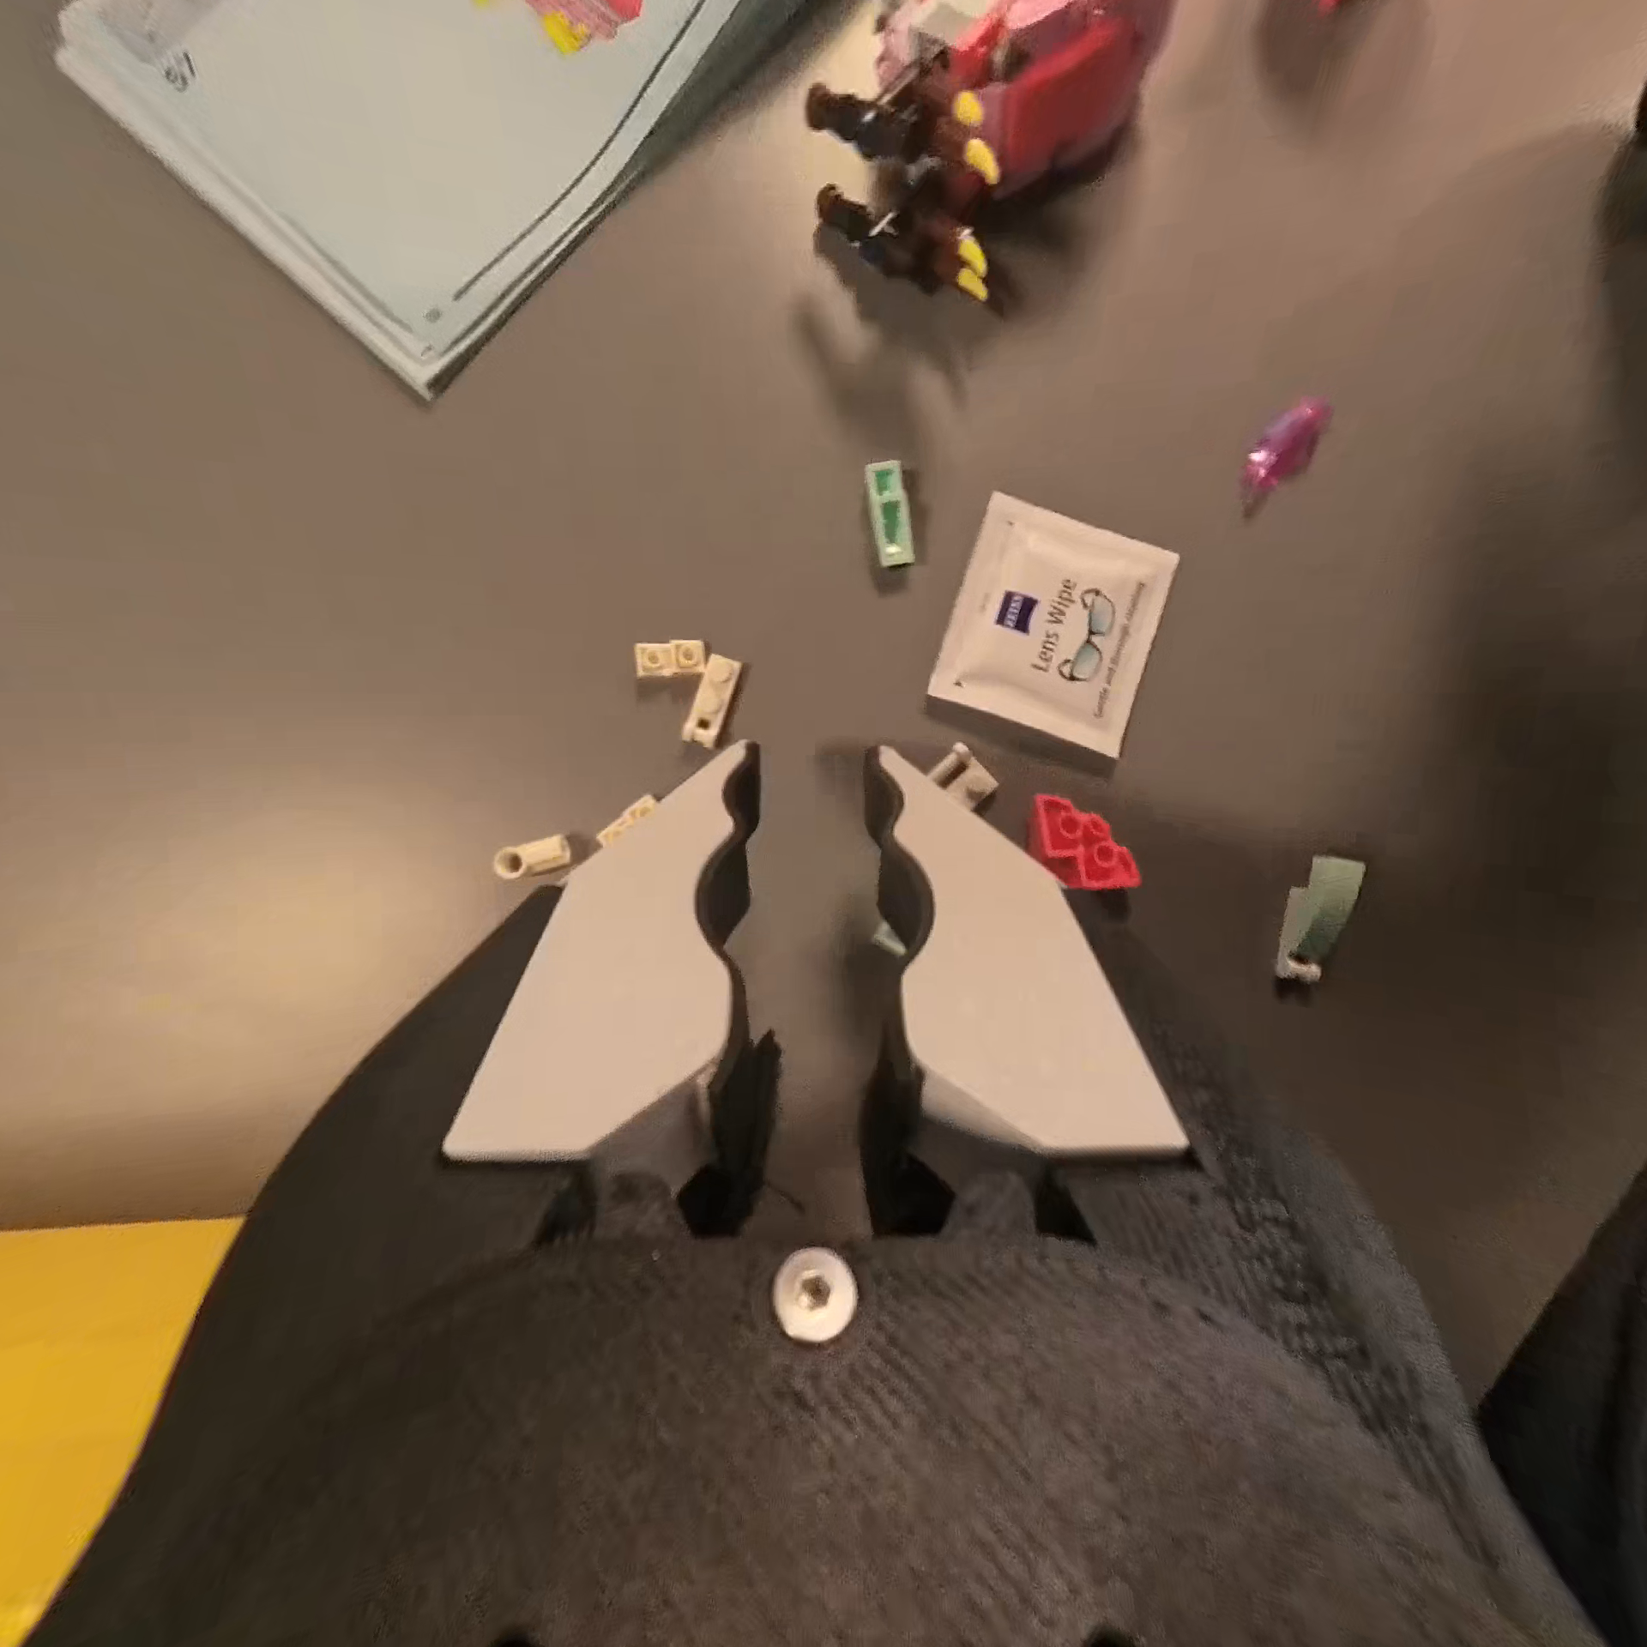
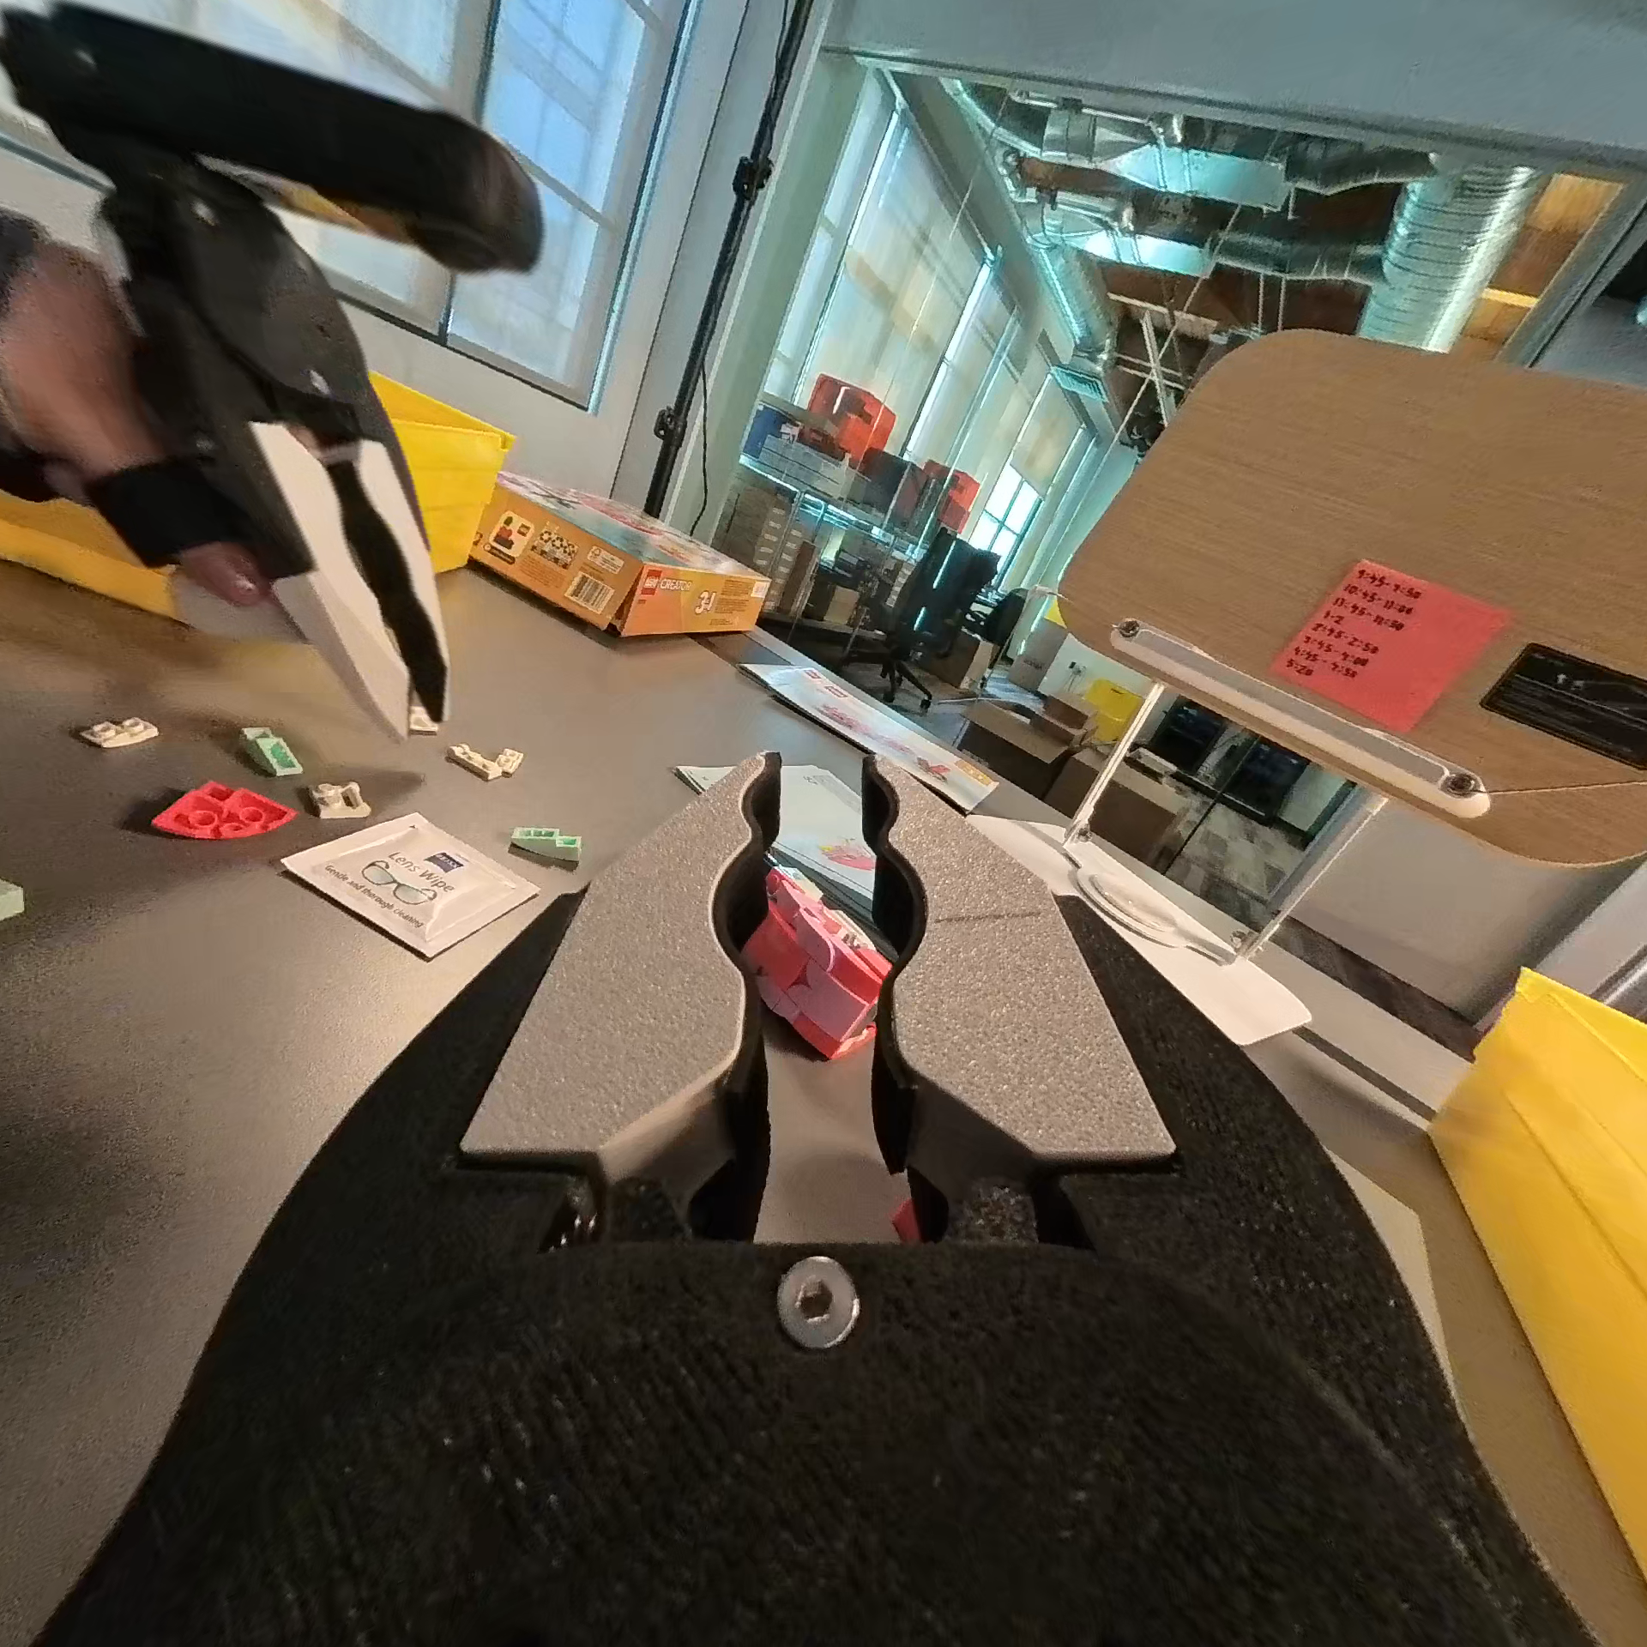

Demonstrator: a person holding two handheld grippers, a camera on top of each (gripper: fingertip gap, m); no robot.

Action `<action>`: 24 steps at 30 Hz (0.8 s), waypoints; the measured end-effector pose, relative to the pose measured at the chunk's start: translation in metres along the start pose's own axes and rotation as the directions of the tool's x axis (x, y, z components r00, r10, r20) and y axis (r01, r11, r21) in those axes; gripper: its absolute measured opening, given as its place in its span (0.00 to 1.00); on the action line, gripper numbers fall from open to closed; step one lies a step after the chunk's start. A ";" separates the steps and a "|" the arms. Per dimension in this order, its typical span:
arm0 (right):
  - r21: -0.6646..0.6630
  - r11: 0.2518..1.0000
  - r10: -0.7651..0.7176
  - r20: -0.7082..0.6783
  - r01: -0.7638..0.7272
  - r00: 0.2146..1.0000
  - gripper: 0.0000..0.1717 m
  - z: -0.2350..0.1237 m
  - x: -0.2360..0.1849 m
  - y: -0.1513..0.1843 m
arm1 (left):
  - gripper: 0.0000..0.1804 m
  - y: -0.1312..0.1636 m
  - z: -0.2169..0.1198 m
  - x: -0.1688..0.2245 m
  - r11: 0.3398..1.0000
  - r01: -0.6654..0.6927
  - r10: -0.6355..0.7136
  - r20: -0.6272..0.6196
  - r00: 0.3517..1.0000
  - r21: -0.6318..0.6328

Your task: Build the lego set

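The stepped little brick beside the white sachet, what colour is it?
Red; the left wrist view shows it best, just below the white sachet.

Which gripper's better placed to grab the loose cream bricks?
Left. The left gripper hangs tips-down among the cream bricks; the right gripper sits farther off, at the pink build.

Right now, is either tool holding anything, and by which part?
Left tool: nothing, bare table between its jaws. Right tool: a pink brick build shows between its jaws; hold cannot be told.
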State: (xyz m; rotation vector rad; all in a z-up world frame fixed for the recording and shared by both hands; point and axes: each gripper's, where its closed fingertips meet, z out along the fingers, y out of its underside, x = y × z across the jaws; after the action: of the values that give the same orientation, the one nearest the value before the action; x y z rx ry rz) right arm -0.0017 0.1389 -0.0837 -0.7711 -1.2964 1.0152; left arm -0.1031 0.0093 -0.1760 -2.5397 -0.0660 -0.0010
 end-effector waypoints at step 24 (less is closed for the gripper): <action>0.001 1.000 0.007 -0.042 -0.007 0.999 0.08 -0.002 0.009 0.002 | 0.03 -0.011 -0.010 0.106 0.991 -0.136 0.123 -0.329 0.936 -0.017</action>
State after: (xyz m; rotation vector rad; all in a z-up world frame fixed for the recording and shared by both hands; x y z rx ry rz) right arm -0.0006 0.1483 -0.0816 -0.7930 -1.2579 0.9995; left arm 0.0027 0.0174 -0.1601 -2.5429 0.2350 -0.3760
